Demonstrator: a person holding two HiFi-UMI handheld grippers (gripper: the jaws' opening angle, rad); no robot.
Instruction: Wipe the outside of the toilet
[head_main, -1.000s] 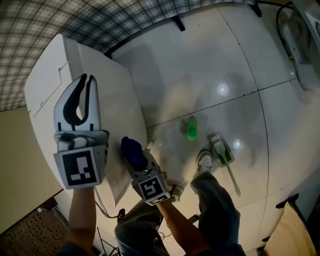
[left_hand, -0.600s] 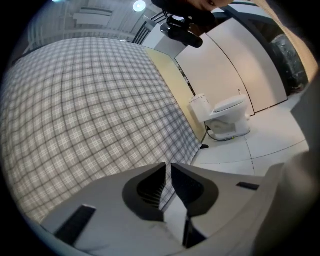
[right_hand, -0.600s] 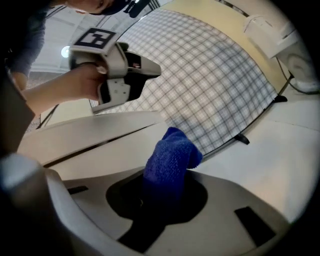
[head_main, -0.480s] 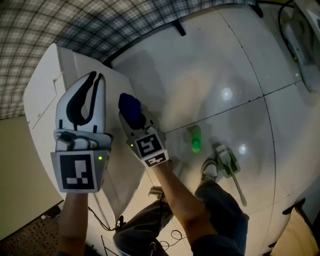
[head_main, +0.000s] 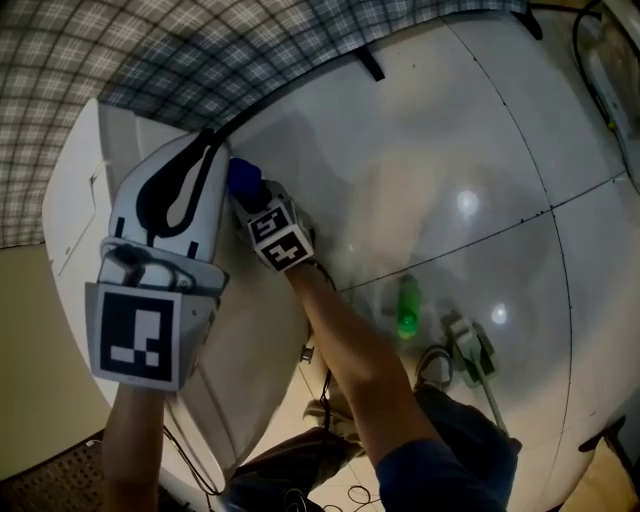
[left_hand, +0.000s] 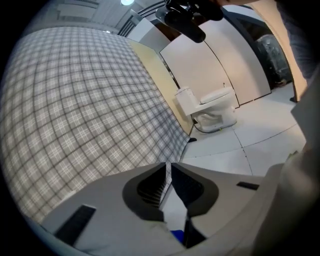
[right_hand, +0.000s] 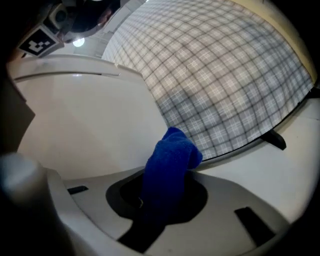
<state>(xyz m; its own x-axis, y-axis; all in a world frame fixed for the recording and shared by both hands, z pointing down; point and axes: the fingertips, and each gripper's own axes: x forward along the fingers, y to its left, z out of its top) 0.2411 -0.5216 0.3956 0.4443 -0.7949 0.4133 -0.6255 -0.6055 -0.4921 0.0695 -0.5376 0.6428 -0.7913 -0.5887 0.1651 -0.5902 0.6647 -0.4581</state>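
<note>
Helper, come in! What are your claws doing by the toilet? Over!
Left claw shut, empty. Right claw shut on blue cloth, up at the toilet side. Green bottle on floor, off the wiping path.

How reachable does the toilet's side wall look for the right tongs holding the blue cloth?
Likely yes: the right tongs, shut on the blue cloth, sit close beside the toilet's white wall with nothing between them. The left tongs, shut and empty, are not in the path.
</note>
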